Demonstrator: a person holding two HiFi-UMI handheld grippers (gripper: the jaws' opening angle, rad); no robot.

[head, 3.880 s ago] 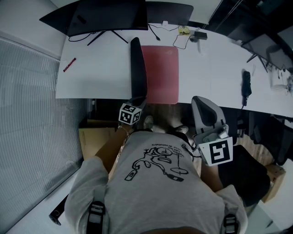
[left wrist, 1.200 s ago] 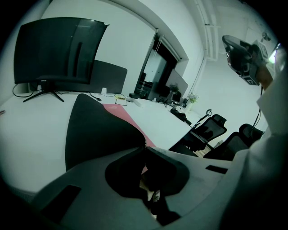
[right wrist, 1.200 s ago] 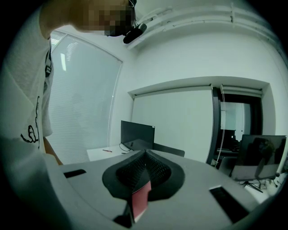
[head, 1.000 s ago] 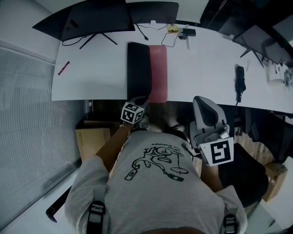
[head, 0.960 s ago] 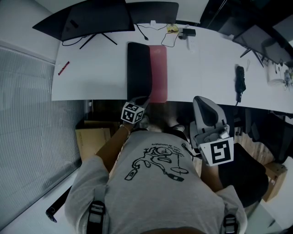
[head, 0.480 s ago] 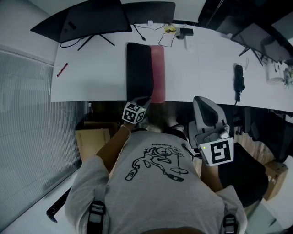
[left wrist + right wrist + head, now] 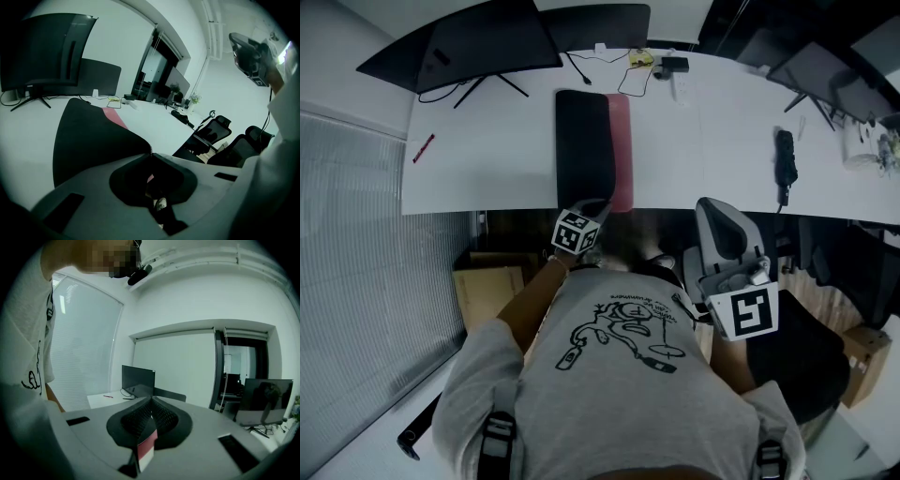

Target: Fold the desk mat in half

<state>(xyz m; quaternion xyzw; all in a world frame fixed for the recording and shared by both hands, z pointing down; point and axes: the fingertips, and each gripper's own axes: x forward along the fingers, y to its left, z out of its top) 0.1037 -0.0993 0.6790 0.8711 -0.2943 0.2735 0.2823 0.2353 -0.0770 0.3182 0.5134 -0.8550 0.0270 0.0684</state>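
On the white desk (image 7: 487, 159) lies the desk mat (image 7: 581, 145), its black underside turned up and folded over toward the right. Only a narrow red strip (image 7: 622, 150) of its top face shows along the right side. My left gripper (image 7: 598, 206) is at the desk's near edge, shut on the near corner of the black flap. In the left gripper view the black flap (image 7: 89, 136) runs from the closed left gripper (image 7: 150, 152) out over the red face (image 7: 115, 118). My right gripper (image 7: 712, 208) hangs back off the desk beside my body. The right gripper (image 7: 151, 401) is shut, away from the mat.
Two dark monitors (image 7: 487, 42) stand at the desk's far edge, with cables and small items (image 7: 661, 64) beside them. A red pen (image 7: 423, 148) lies far left, a black handset (image 7: 784, 159) at the right. An office chair (image 7: 806, 356) and a cardboard box (image 7: 487, 291) are below the desk.
The black flap, upright at first, has come down to the right over the red face, leaving a thinner red strip. The left gripper has shifted slightly right with it. The right gripper stayed put.
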